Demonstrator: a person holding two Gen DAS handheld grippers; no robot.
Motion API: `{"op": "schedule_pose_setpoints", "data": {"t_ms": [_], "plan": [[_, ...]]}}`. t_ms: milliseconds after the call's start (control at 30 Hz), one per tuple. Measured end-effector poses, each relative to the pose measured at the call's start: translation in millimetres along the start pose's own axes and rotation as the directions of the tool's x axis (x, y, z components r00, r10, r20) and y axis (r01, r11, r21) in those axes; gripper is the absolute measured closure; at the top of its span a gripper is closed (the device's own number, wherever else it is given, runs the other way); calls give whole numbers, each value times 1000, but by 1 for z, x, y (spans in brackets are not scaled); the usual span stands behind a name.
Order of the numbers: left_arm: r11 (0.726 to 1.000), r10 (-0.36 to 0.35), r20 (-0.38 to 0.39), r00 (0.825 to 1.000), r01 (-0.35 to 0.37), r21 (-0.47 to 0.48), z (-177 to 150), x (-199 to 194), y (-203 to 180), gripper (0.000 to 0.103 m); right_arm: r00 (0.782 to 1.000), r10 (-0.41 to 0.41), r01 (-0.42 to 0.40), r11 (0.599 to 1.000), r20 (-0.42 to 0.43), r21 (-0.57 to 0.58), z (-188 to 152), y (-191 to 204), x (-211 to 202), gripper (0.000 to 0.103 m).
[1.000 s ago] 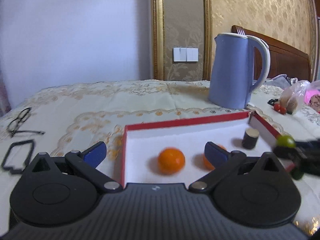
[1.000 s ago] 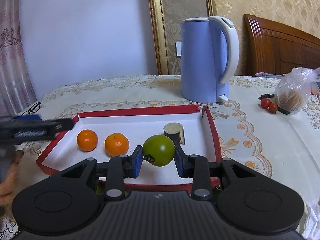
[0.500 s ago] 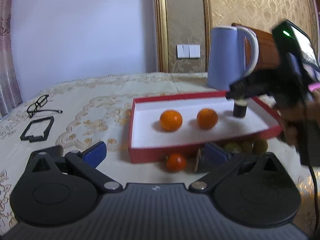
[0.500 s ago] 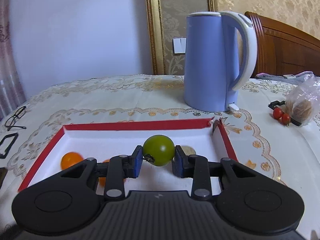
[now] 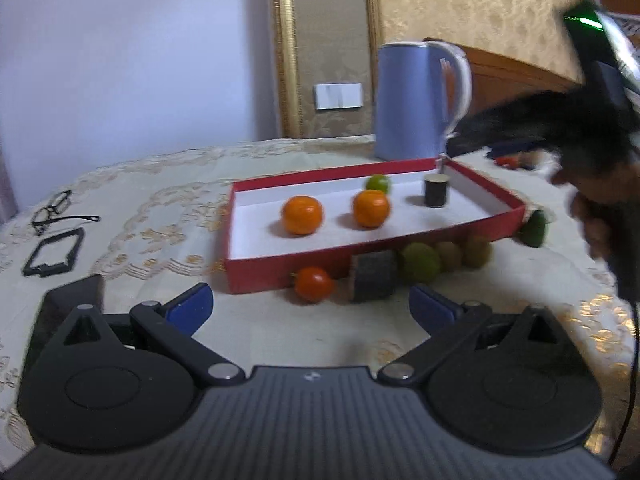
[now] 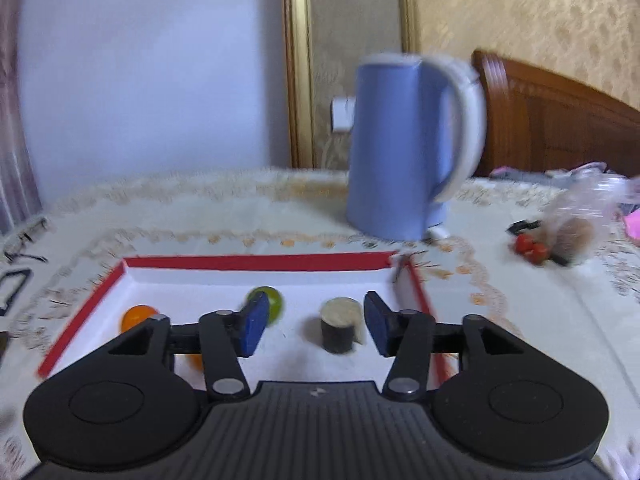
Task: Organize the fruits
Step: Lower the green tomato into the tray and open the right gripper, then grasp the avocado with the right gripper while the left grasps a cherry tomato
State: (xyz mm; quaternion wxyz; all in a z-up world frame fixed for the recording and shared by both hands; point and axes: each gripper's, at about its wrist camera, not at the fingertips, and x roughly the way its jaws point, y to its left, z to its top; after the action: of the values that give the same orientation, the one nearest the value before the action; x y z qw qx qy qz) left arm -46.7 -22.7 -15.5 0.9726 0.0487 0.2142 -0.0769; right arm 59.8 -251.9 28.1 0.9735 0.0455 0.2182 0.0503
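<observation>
The small round green fruit [image 6: 267,303] lies on the white floor of the shallow red-walled cardboard tray [image 6: 256,262], toward the far wall and just behind the left finger of the right tongs [image 6: 312,328]. Those tongs have just been opening; their blue pads now stand apart with no fruit between them, and only a short dark cylinder with a pale top [image 6: 339,330] shows through the gap, standing upright in the tray. In the left wrist view the green fruit [image 5: 378,184] sits behind two round orange fruits [image 5: 302,215] that rest side by side in the tray's middle, with the dark cylinder [image 5: 435,189] to their right.

Outside the tray, against its near wall on the cream embroidered cloth of the table [image 5: 160,208], lie a small red tomato [image 5: 314,284], a dark block on its side [image 5: 374,275], and a row of green and yellowish fruits [image 5: 421,262]; another green fruit [image 5: 534,229] lies by the tray's right corner.

The left tongs [image 5: 312,308] hover over the cloth short of these, spread wide and empty. The person's hand [image 5: 600,216] holding the right device appears blurred at the right edge.

A tall light-blue kettle [image 6: 404,148] stands beyond the tray. Black eyeglasses [image 5: 52,210] and a black rectangular frame [image 5: 52,254] lie far left; a clear plastic bag [image 6: 580,216] and small red fruits [image 6: 530,248] lie far right.
</observation>
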Motion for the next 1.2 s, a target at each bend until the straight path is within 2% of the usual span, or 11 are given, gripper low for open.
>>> {"op": "schedule_pose_setpoints", "data": {"t_ms": [133,333,467,800,1100,1200], "plan": [[999,-39,5,999,39,-20,-3,-2,-1,0,996,-74,72,996,45,48,-36,-34,-55,44],[996,-60,-36,998,57,-65,-3,8,6,0,994,-107,106,993,10,54,-69,-65,-78,44],[997,-22,-44,999,19,-76,-2,11,8,0,994,-108,109,993,-32,36,-74,-68,-67,44],[998,-12,-41,999,9,-59,-5,13,9,0,993,-66,68,998,-100,11,-64,-61,-40,44],[995,2,-44,999,-6,-96,-3,12,21,0,981,-95,83,993,-171,-78,-58,-50,-4,45],[996,-1,-40,999,-2,-89,-3,12,21,0,976,-96,82,993,-194,-80,-60,-50,4,62]]}}
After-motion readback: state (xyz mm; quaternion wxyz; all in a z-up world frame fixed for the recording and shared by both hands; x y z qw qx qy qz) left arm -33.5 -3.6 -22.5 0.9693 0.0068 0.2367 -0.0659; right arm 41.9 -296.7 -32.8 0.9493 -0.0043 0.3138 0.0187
